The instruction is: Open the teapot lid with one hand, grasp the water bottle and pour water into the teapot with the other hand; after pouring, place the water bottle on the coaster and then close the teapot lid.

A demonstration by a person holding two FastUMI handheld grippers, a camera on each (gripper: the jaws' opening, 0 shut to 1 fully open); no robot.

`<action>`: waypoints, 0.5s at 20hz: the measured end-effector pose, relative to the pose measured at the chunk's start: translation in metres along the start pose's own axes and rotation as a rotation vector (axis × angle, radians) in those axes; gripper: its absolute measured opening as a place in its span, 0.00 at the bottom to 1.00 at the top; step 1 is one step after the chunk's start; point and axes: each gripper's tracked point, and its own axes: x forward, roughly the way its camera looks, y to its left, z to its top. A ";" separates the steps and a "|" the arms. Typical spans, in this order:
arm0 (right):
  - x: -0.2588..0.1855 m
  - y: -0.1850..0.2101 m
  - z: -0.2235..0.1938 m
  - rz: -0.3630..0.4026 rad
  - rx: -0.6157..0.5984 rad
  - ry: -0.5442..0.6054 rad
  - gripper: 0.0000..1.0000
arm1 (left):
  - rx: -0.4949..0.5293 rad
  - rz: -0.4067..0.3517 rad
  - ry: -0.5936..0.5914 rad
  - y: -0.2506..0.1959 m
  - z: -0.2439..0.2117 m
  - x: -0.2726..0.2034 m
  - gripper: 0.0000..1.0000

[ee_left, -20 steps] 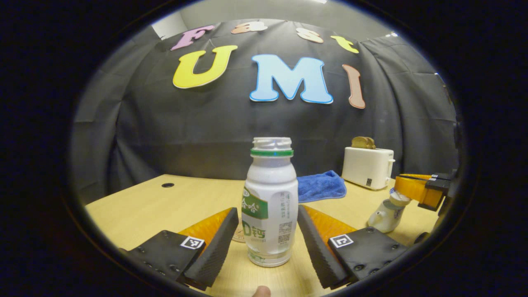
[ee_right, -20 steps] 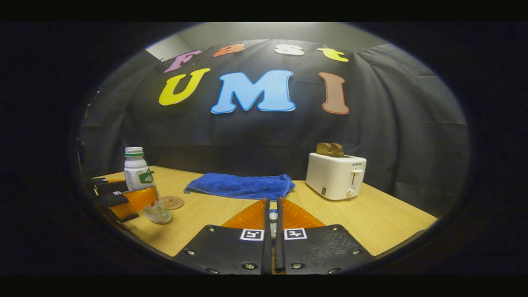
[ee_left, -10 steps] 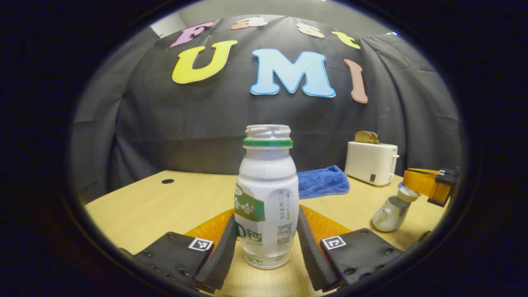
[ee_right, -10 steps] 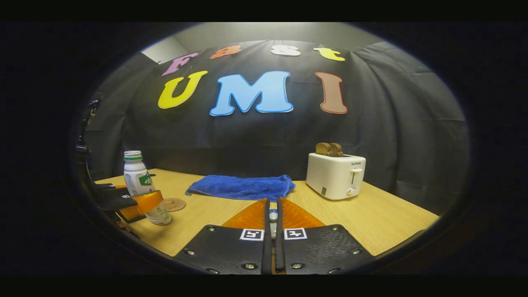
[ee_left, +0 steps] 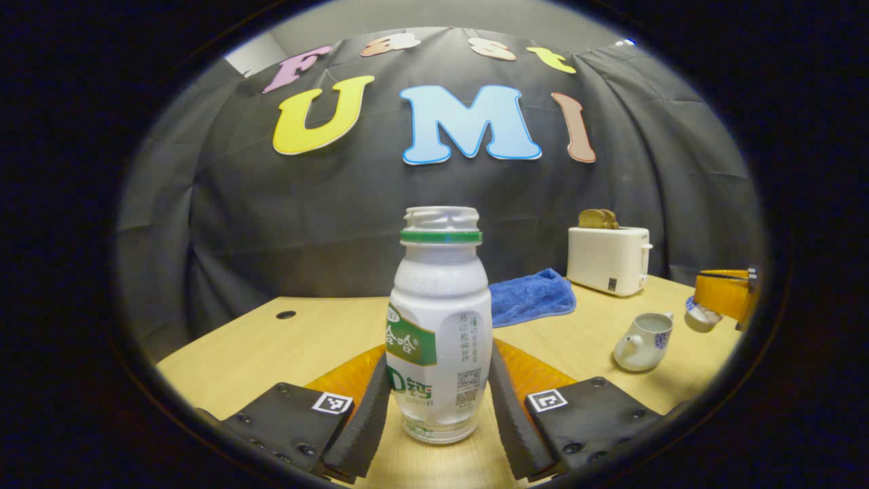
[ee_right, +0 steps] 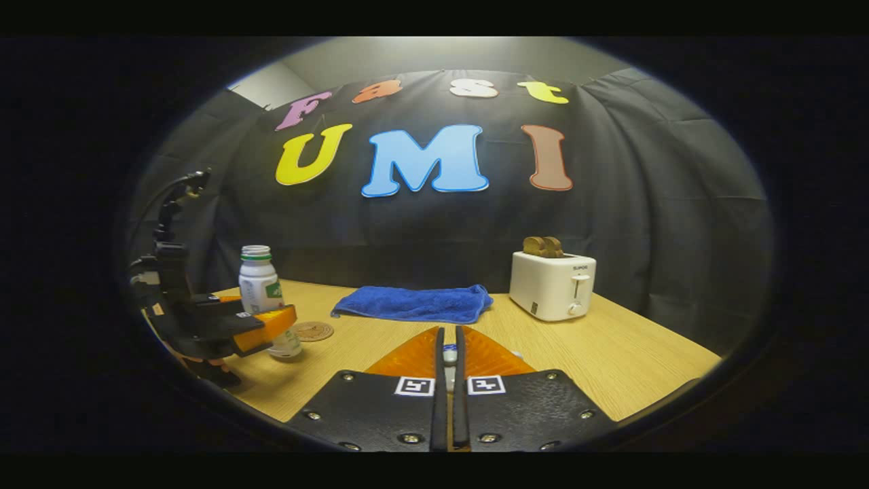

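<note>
Water bottle, white, green-banded and uncapped, is standing upright on the bench while our left gripper is clamping it. Our right gripper is pinching the teapot lid, jaws nearly together, beside the open teapot.

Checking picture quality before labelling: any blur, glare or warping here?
Left gripper view: bottle sharp, table edge bowed by the fisheye, teapot small but clear. Right gripper view: softer, toaster readable, no strong glare, dim at the edges.

Light falls evenly from overhead, bright on the wooden table and dim on the far wall. Soft shadows lie near the teapot and water bottle. Fisheye distortion bends the edges; the right gripper view looks softer and grainier.
</note>
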 end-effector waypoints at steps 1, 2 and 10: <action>-0.012 -0.003 0.000 -0.005 -0.002 -0.004 0.20 | 0.003 -0.010 0.003 -0.004 0.001 0.000 0.73; -0.029 -0.004 -0.002 -0.003 0.001 -0.007 0.04 | 0.018 -0.016 0.006 -0.007 0.000 -0.001 0.84; -0.104 -0.003 -0.014 0.014 0.008 0.001 0.03 | 0.215 -0.006 0.027 -0.016 0.000 0.003 0.84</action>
